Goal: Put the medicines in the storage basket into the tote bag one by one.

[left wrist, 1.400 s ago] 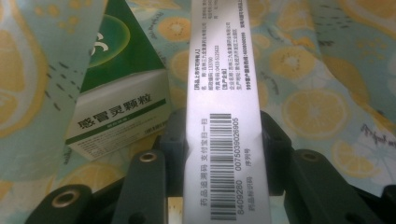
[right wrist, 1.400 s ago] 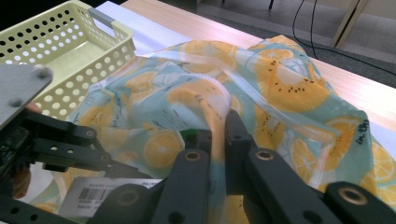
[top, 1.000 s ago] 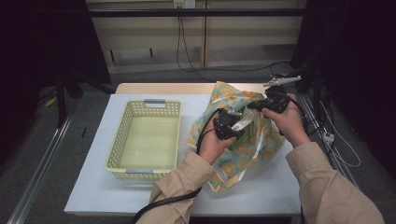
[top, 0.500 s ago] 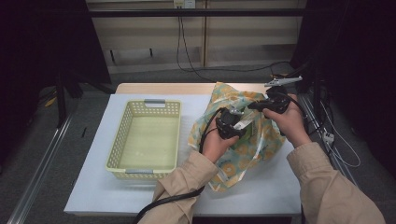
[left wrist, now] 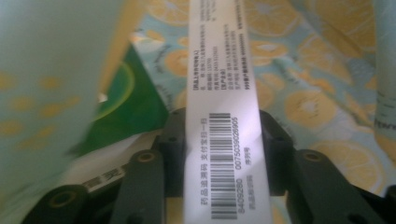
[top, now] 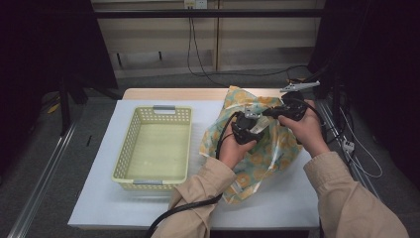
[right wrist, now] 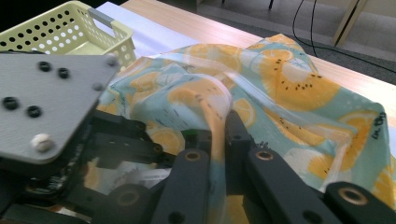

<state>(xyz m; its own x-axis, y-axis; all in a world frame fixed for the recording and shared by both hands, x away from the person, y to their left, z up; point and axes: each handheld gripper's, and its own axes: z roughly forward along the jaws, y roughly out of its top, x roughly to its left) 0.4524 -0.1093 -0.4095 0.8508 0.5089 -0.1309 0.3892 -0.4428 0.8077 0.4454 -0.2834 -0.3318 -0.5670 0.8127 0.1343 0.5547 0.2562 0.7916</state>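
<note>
1. A translucent plastic bag printed with orange slices on a pale teal ground (top: 262, 148) lies crumpled on the right half of the white table top (top: 114, 198), just right of a pale yellow perforated plastic basket (top: 153, 144) that it does not touch.
2. The right gripper (right wrist: 219, 135) is clenched on a raised fold of the bag's upper edge: in the right gripper view the film is pinched flat between its 2 black jaws and runs down between them toward the bottom edge.
3. In the high view, that gripper (top: 270, 113) sits in the person's right hand (top: 304, 131) over the bag's upper right part.
4. The left gripper (left wrist: 223, 130) points into the bag's mouth; a long white box printed with a barcode and small black text (left wrist: 223, 116) runs lengthwise between its 2 jaws and stretches well past the tips.
5. The left jaws have just been opening, and each now stands close beside a long side of the box; whether the pads press on it I cannot tell.
6. Left of the box, inside the bag, lies a green packet with a pale ring mark (left wrist: 126, 102), close to the left jaw.
7. In the high view, the left gripper (top: 252, 118) lies above the bag's middle, just beside the right gripper, with the left hand (top: 233, 148) below it.
</note>
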